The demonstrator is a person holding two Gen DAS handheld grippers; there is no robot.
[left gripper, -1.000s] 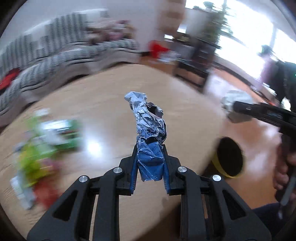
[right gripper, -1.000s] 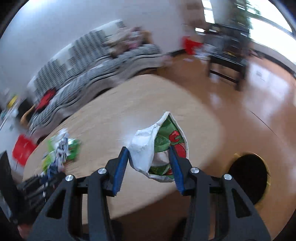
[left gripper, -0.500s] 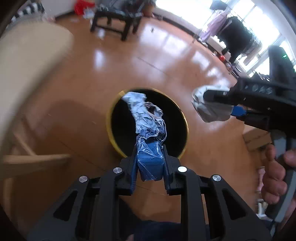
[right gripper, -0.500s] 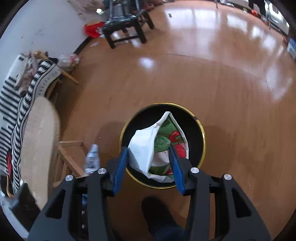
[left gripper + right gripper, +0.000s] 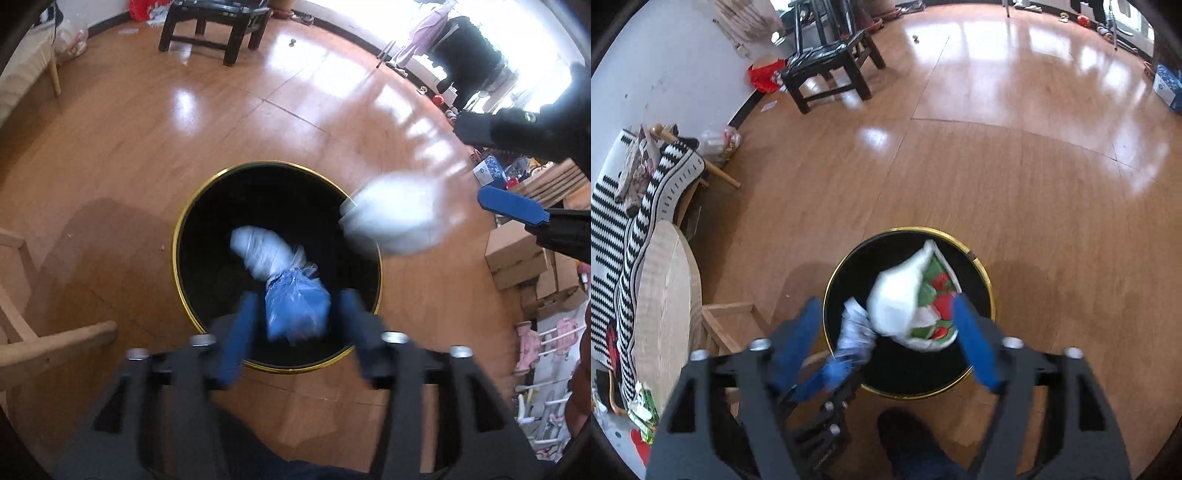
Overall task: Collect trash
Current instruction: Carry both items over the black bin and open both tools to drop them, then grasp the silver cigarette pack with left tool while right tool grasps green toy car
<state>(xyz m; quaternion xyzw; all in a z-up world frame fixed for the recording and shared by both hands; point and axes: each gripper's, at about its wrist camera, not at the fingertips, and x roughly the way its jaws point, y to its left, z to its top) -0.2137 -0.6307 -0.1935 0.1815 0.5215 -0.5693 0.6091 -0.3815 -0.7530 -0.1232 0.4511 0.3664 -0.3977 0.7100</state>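
A round black bin with a gold rim point(image 5: 184, 221) point(image 5: 982, 273) stands on the wooden floor below both grippers. My left gripper point(image 5: 295, 332) is open above the bin; the blue and silver foil wrapper point(image 5: 288, 288) point(image 5: 855, 343) is loose between its jaws, blurred, over the bin's mouth. My right gripper point(image 5: 886, 339) is open too; the white, green and red snack bag point(image 5: 916, 302) point(image 5: 395, 218) is free of its pads, blurred, over the bin.
A round wooden table point(image 5: 665, 295) with more wrappers point(image 5: 642, 413) is at the left, with a wooden chair point(image 5: 22, 332) beside the bin. A black stool point(image 5: 827, 62), cardboard boxes point(image 5: 524, 254) and a striped sofa point(image 5: 613, 229) stand around.
Both grippers have swung from the table to above the bin and then opened. The foil wrapper and the snack bag have left the jaws and are dropping.
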